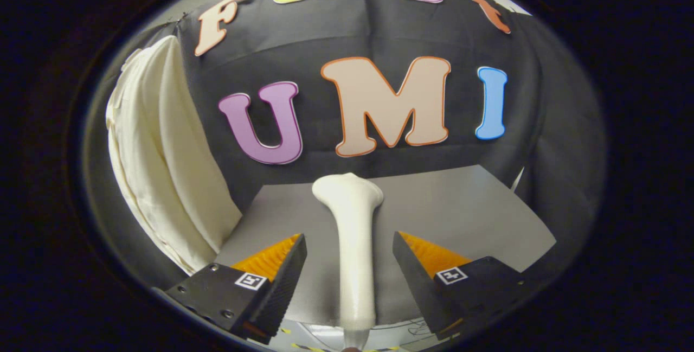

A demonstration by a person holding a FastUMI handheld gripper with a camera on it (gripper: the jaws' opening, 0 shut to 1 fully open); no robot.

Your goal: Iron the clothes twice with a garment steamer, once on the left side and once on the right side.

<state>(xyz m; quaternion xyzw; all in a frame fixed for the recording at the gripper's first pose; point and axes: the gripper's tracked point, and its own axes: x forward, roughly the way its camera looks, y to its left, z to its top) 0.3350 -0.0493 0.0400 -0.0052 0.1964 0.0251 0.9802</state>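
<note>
Hanging beside the black cloth wall (379, 32) of the booth, a large cream-white fabric garment (162, 157) is draping down in long soft folds, well off to the left of the gripper and beyond its left finger. Its lower hem is reaching close to the near left corner of the flat grey tabletop (461, 211), though whether it is touching that surface cannot be told.

Spreading out ahead of the fingers, the grey tabletop is running back to meet the foot of the cloth wall.

Lying on that tabletop, a smooth white plastic garment steamer (355, 243) with a long slim handle and a wider flared head is pointing away from the camera, its head sitting near the far edge of the table and its handle running back between the two fingers.

Standing apart, the gripper (349, 265) is holding its fingers wide on either side of the steamer's handle, with a clear gap showing between each ribbed pad and the handle, so neither finger is pressing on it. Small square black-and-white marker tags (250, 280) are sitting on top of the two fingers.
</note>
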